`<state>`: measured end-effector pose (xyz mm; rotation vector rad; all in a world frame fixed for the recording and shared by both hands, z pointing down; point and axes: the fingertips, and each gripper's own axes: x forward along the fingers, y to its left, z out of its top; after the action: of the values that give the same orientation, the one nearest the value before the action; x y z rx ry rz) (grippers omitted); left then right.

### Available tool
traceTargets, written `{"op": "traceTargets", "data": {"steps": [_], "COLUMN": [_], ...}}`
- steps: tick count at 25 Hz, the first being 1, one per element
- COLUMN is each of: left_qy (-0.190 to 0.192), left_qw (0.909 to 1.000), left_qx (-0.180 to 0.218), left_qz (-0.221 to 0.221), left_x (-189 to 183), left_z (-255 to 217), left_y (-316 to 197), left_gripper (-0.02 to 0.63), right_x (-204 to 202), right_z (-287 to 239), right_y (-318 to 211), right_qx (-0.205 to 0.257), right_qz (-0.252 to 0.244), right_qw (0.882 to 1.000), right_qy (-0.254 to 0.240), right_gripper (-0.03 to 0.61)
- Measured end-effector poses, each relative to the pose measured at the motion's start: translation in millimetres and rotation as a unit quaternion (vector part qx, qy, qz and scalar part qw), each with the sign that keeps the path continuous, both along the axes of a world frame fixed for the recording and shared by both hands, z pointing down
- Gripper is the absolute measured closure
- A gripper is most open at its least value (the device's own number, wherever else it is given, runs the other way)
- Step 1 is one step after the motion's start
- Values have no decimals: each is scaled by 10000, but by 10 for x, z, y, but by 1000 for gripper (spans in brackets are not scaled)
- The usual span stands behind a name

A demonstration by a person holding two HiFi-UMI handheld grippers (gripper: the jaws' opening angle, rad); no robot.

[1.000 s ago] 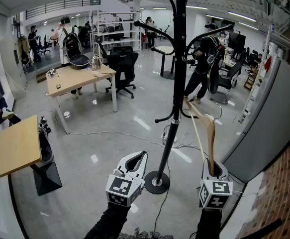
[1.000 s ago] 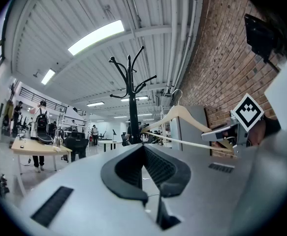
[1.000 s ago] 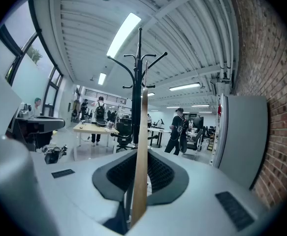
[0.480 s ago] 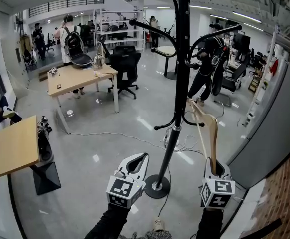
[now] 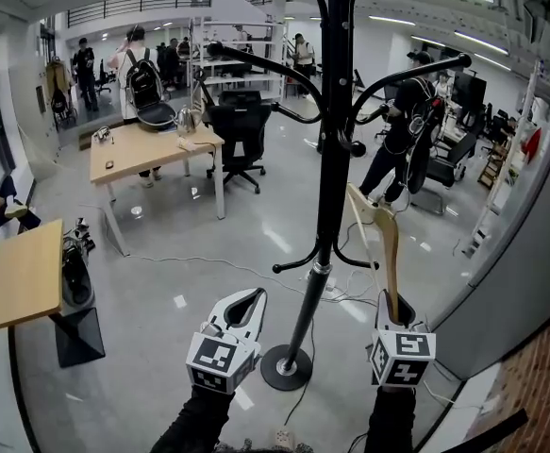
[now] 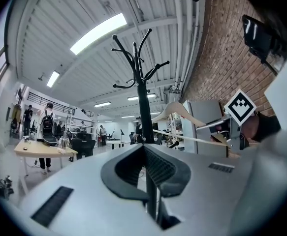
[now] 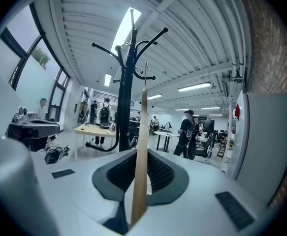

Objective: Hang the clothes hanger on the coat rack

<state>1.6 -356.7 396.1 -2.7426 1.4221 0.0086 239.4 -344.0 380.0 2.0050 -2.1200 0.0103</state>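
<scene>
A tall black coat rack (image 5: 329, 159) stands in front of me on a round base (image 5: 285, 367), with curved hooks at the top and at mid-height. My right gripper (image 5: 393, 308) is shut on the lower end of a wooden clothes hanger (image 5: 381, 243), which stands upright just right of the pole. In the right gripper view the hanger (image 7: 142, 146) rises between the jaws beside the coat rack (image 7: 126, 97). My left gripper (image 5: 254, 296) is shut and empty, left of the pole. In the left gripper view the coat rack (image 6: 142, 97) is ahead and the hanger (image 6: 175, 111) is to its right.
Wooden desks (image 5: 147, 149) (image 5: 20, 272) stand at the left, with a black office chair (image 5: 240, 125) behind. A person in black (image 5: 407, 130) stands beyond the rack. A grey cabinet (image 5: 529, 253) and a brick wall (image 5: 539, 376) close off the right. Cables (image 5: 350, 291) lie near the base.
The coat rack now looks nearer and larger. Both grippers have moved forward toward it, the right one carrying the hanger. Neither grip has changed.
</scene>
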Motion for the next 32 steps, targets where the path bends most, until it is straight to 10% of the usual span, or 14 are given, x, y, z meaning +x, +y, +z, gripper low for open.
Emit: {"op": "traceTargets", "data": {"steps": [32], "left_qy": [-15], "left_qw": [9960], "left_qx": [-12], "left_qz": [-893], "left_x": [-256], "left_z": [-8], "left_y": [-528], "left_gripper": [606], "right_x": [-307], "right_z": [-514], "right_y": [-1557], "right_qx": [-105], "right_qz": [-1061], "right_qw": [9940], "right_qy": [237], "right_gripper": [523]}}
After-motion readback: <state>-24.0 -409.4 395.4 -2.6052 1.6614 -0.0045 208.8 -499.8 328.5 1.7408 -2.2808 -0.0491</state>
